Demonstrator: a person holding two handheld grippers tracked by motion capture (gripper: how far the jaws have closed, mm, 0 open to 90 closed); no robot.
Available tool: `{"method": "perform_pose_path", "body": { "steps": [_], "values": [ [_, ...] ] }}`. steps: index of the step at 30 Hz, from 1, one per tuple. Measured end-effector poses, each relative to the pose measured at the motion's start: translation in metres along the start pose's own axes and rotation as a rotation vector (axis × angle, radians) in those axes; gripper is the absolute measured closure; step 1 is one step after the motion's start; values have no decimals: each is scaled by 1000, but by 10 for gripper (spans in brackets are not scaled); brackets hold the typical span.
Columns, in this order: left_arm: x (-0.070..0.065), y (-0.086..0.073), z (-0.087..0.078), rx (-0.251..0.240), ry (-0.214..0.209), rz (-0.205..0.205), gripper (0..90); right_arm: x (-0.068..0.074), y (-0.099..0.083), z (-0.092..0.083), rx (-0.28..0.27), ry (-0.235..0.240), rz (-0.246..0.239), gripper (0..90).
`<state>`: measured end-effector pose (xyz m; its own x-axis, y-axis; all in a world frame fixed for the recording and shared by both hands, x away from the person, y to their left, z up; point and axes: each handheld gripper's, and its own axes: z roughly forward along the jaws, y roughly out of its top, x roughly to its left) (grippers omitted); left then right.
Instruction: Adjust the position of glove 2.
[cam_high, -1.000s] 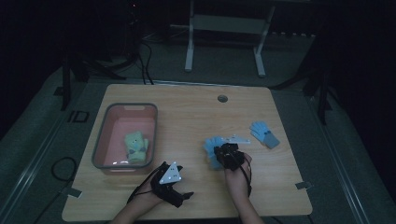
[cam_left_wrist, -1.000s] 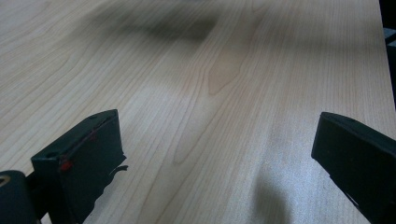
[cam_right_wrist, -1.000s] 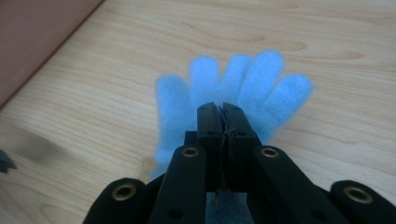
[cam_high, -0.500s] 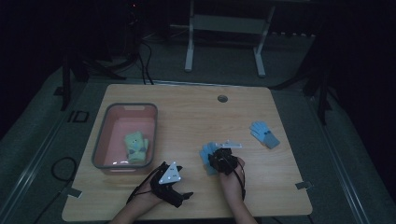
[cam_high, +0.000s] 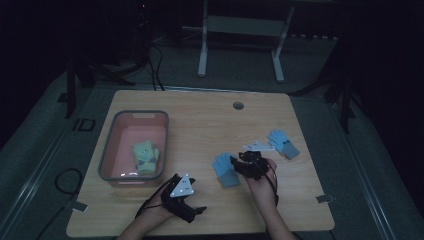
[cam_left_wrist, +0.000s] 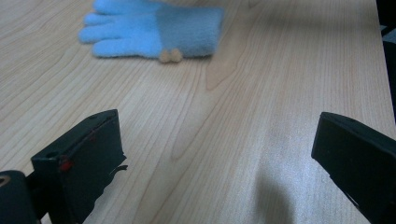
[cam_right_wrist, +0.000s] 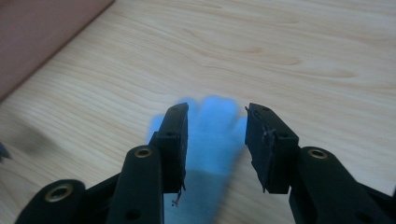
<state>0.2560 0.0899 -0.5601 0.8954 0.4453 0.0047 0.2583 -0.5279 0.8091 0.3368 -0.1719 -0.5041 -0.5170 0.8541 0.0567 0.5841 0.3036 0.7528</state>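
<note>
Two blue gloves (cam_high: 225, 169) (cam_high: 283, 143), one pink bin (cam_high: 113, 150)

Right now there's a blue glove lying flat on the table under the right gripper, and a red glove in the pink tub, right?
Not quite. The glove in the pink tub is pale yellow-green, not red, as the high view shows. The blue glove does lie on the table under the right gripper.

Bare table (cam_high: 200, 125) between bin (cam_high: 107, 150) at left and blue gloves, one glove (cam_high: 225, 169) mid-table, another (cam_high: 283, 142) far right, open wood along the near edge.
</note>
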Motion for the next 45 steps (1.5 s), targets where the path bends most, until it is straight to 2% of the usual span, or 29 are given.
{"method": "perform_pose_path", "body": {
  "steps": [8,10,14,23,29,30,37,45],
  "values": [
    [0,0,0,2,-3,-2,24,-41,-8,-15,-8,29,-49,589],
    [0,0,0,1,-2,-5,24,-52,-11,-17,-4,17,-56,597],
    [0,0,0,1,-2,-5,24,-75,-15,-22,-10,28,-85,607],
    [1,-1,0,1,-4,-7,24,-133,-18,-32,-28,-13,-87,636],
    [2,-1,1,9,-3,-7,24,-168,-19,-31,-34,-23,-91,648],
    [2,-1,1,8,-2,-8,24,-173,-19,-30,-35,-16,-84,648],
    [2,-2,1,12,-2,-6,24,-198,-18,-15,4,-52,-75,641],
    [3,-2,1,15,-3,-9,24,-212,-21,5,51,-69,-89,633]
  ]
}}
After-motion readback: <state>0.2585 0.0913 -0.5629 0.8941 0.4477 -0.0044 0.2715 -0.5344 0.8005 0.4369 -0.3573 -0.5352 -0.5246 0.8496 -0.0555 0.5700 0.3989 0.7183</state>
